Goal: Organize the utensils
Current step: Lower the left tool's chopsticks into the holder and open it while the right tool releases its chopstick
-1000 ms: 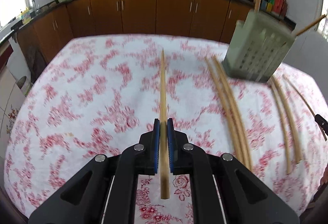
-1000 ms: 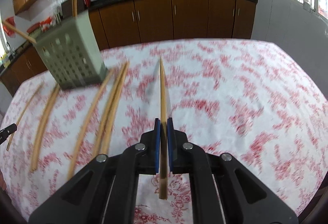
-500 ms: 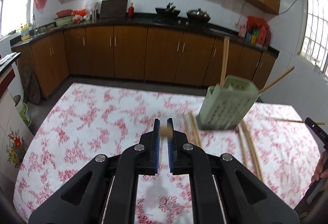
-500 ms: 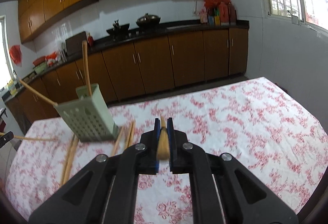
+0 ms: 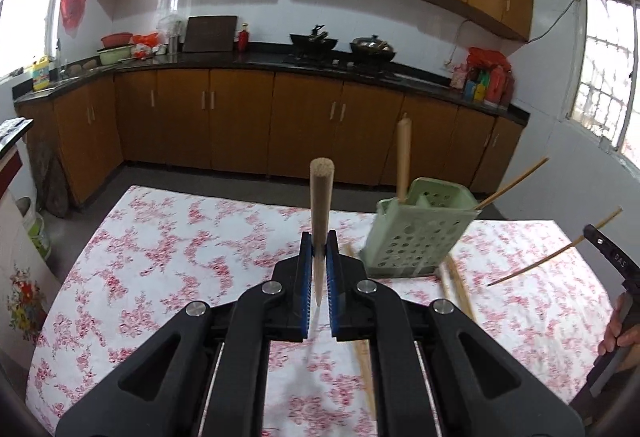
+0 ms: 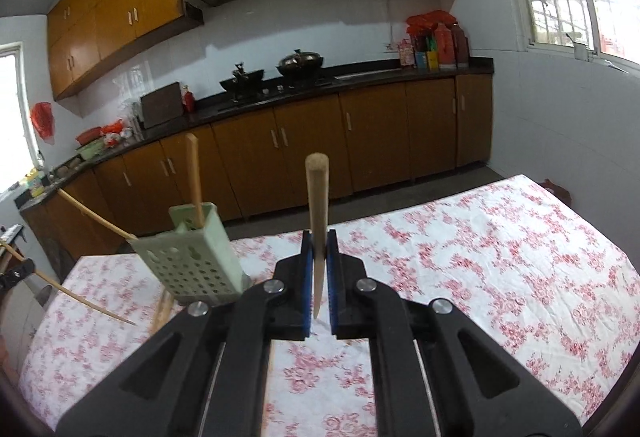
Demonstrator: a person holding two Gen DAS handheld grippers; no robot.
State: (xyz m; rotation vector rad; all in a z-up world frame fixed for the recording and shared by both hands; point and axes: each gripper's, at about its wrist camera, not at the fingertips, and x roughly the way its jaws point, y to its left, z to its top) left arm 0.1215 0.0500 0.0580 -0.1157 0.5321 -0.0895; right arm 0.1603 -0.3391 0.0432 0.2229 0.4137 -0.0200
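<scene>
One green holder (image 5: 416,233) stands on one table (image 5: 168,245), two chopsticks (image 5: 403,157) in it, two held up, about three lying loose.

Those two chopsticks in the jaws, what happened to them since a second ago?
Both were lifted off the tablecloth. Each chopstick lay flat, pointing away; now the left gripper holds its chopstick tilted up in the air, and the right gripper does likewise with its chopstick. Jaws stayed clamped. The green holder and loose chopsticks stayed put.

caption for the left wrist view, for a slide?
Left gripper clamps a chopstick above the floral tablecloth, green holder ahead to its right.
</scene>
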